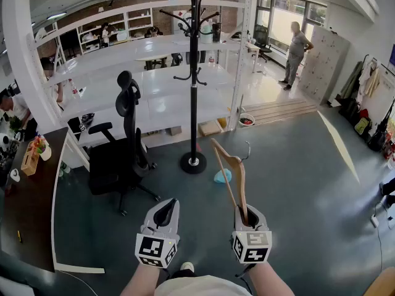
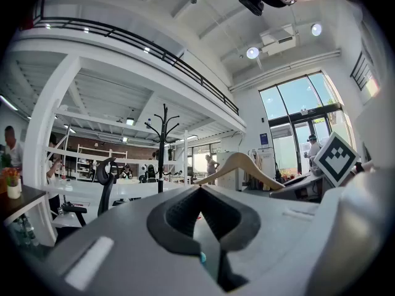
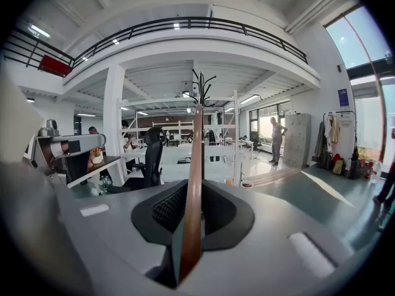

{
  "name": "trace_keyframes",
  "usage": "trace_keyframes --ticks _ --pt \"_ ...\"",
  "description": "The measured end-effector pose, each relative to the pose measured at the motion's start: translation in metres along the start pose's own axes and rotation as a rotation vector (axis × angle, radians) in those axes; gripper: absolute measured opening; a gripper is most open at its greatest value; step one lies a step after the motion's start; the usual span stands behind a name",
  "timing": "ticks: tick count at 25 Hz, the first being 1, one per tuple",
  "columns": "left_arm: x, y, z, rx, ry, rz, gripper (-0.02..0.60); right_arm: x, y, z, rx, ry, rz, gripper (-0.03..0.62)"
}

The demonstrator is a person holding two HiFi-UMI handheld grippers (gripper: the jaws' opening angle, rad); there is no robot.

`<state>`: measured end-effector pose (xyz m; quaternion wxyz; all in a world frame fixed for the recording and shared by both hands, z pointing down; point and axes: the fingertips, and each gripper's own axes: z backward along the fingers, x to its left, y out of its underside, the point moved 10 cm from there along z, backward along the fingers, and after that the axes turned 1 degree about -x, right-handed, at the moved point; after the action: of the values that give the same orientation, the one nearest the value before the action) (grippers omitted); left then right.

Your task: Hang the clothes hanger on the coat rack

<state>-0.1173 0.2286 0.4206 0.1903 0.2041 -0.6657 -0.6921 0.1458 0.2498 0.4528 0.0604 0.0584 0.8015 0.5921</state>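
A wooden clothes hanger (image 1: 233, 172) with a metal hook sticks up out of my right gripper (image 1: 247, 217), which is shut on its lower end. In the right gripper view the hanger (image 3: 194, 190) runs straight up between the jaws, in line with the coat rack (image 3: 200, 97) beyond. The black coat rack (image 1: 194, 73) stands ahead on a round base, some way beyond both grippers. My left gripper (image 1: 164, 214) is level with the right one, shut with nothing in it. From the left gripper view the hanger (image 2: 244, 163) shows to the right and the coat rack (image 2: 162, 143) far ahead.
A black office chair (image 1: 123, 147) stands left of the rack. A dark desk (image 1: 28, 190) runs along the left side. White shelving fills the room behind. A light blue object (image 1: 222, 176) lies on the floor near the rack base. A person (image 1: 296, 51) stands far right.
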Motion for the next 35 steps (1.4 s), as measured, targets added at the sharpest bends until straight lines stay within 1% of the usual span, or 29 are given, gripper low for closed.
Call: trace_keyframes --ticks 10,19,26,30,35 --pt "0.004 0.008 -0.002 0.006 -0.006 0.008 0.0 0.003 0.002 -0.006 -0.006 -0.007 0.002 0.071" --pt "0.014 0.01 -0.004 0.018 -0.013 0.022 0.0 0.005 0.001 -0.014 -0.004 -0.002 -0.041 0.072" --pt "0.037 0.014 -0.004 0.021 -0.014 0.026 0.0 0.015 -0.002 -0.028 -0.004 0.01 -0.053 0.072" --pt "0.058 0.017 -0.006 0.015 -0.016 0.028 0.0 0.023 -0.005 -0.042 -0.025 -0.003 -0.071 0.072" --pt "0.088 0.023 -0.01 0.022 -0.014 0.031 0.0 0.036 -0.013 -0.062 -0.031 0.006 -0.07 0.071"
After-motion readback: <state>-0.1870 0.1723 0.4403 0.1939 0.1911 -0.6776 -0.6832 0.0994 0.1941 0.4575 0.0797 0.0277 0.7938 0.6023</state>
